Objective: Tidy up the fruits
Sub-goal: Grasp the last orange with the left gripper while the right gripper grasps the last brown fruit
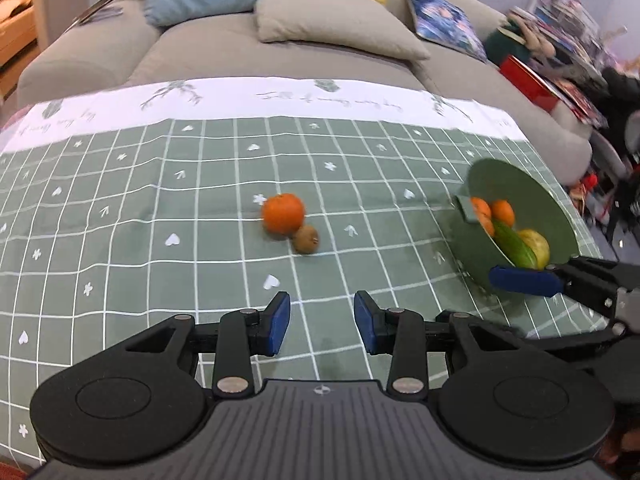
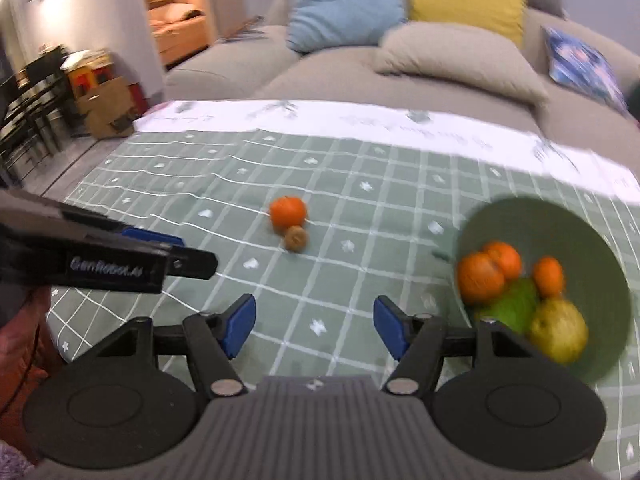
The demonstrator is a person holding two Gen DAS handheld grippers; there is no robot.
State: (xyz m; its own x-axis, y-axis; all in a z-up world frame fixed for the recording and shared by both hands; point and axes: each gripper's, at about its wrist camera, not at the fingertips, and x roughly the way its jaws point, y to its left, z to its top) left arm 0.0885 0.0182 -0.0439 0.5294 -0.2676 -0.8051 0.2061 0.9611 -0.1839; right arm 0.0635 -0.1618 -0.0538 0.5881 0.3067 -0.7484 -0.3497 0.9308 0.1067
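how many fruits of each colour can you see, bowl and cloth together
orange: 4, one on the cloth and three in the bowl
brown: 1, the kiwi touching the loose orange
green: 1, in the bowl
yellow: 1, in the bowl
total: 7

White lettering "GenRobot.AI" stood on the side of the left gripper (image 2: 196, 258) body, seen in the right wrist view, somewhat blurred. Cursive script ran along the white far-edge border of the tablecloth (image 1: 304, 98), upside down and too small and blurred to read. No other text was readable.
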